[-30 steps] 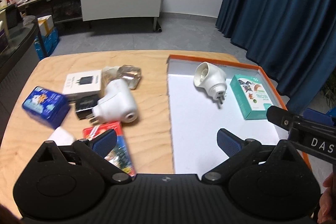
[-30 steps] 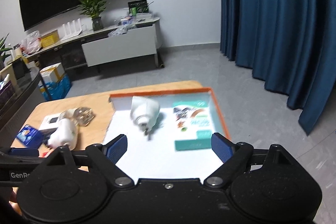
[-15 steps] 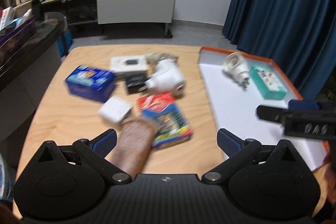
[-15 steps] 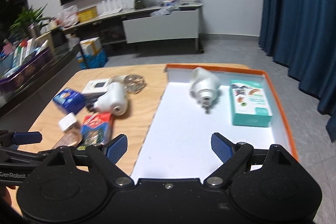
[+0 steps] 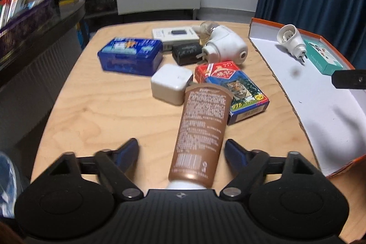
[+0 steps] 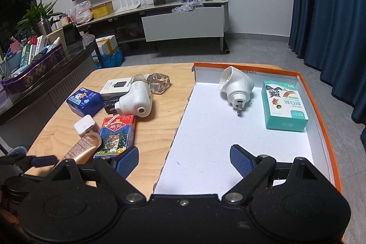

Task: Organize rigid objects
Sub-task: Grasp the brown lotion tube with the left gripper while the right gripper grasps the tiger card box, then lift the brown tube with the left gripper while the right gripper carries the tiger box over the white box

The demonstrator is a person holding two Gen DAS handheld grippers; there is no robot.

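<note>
Left gripper (image 5: pixel 181 150) closing around brown tube (image 5: pixel 201 132); right gripper (image 6: pixel 183 160) spread, holding nothing.

Tube lies on the wooden table (image 5: pixel 103 111), between the left jaws; pads not yet touching it, its far end resting on the card box (image 5: pixel 231 84). Right gripper hovers over the near edge of the orange-rimmed tray (image 6: pixel 329 152), which holds a white plug adapter (image 6: pixel 236 87) and a teal box (image 6: pixel 283 105).

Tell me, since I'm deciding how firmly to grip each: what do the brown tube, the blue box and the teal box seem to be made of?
Brown tube: likely soft plastic, glossy; highlights run along its printed body.
Blue box: probably tin or hard plastic; rounded corners, shiny printed lid.
Teal box: looks like matte printed cardboard with crisp folded edges.
</note>
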